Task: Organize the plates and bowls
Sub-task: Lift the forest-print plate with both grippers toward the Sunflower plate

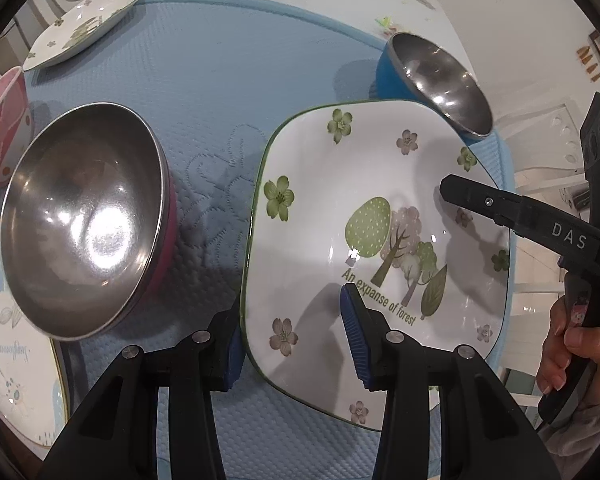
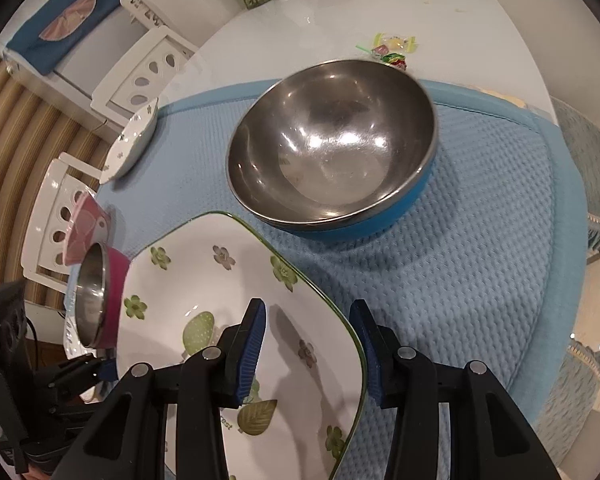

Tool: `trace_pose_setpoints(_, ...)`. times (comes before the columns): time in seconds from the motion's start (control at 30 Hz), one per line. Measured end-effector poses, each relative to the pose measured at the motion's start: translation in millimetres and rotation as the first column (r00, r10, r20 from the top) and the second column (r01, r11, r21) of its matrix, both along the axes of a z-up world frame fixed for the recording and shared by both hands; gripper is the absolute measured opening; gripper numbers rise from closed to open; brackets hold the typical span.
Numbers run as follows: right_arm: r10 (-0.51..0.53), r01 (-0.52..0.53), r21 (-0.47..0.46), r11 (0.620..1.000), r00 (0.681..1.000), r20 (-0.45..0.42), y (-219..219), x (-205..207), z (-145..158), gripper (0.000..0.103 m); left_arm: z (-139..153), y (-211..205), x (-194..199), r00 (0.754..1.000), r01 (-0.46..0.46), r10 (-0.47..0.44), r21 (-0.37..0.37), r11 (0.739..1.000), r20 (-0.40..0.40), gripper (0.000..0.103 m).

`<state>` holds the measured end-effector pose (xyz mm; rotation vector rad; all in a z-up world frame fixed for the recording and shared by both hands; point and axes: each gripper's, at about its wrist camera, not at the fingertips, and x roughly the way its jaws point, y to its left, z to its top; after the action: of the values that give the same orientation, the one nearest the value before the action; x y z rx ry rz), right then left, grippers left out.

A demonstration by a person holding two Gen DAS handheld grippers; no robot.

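Both grippers are clamping the square plate (image 1: 340,208) by opposite rims.
Left gripper (image 1: 292,336), right gripper (image 2: 312,344); a pink bowl (image 1: 84,216) and a blue bowl (image 2: 332,152) are flanking it.

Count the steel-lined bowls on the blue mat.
2: the pink-sided bowl left of the square plate, the blue-sided bowl beyond it. None look hidden.

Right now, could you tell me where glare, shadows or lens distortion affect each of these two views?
Left wrist view: bright glare patches inside the pink-sided steel bowl; finger shadows on the square floral white plate; fisheye bends the blue quilted mat. Right wrist view: scattered highlights in the blue-sided steel bowl; dark vignette rings the corners.
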<state>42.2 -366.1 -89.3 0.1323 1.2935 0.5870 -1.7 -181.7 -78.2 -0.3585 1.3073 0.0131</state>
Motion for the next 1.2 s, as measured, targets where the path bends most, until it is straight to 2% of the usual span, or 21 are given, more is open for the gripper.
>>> trace_pose_setpoints(0.3, -0.014, 0.013, 0.035, 0.999, 1.0, 0.02, -4, -13, 33, 0.044, 21, -1, -10, 0.999, -0.006, 0.007, -0.014, 1.0, 0.048, 0.04)
trace_pose_setpoints(0.6, 0.001, -0.004, 0.073, 0.997, 0.999, 0.04, 18, -31, 66, 0.044, 48, 22, -37, 0.993, -0.064, 0.065, -0.015, 0.998, 0.101, 0.04)
trace_pose_setpoints(0.9, 0.043, -0.047, 0.096, 0.994, 0.998, 0.05, 66, -53, 103, 0.044, 77, 75, -73, 0.981, -0.139, 0.139, -0.014, 0.99, 0.136, 0.04)
trace_pose_setpoints(1.2, 0.083, -0.089, 0.105, 0.99, 0.994, 0.065, 145, -67, 125, 0.044, 89, 147, -99, 0.969, -0.213, 0.211, 0.002, 0.977, 0.129, 0.04)
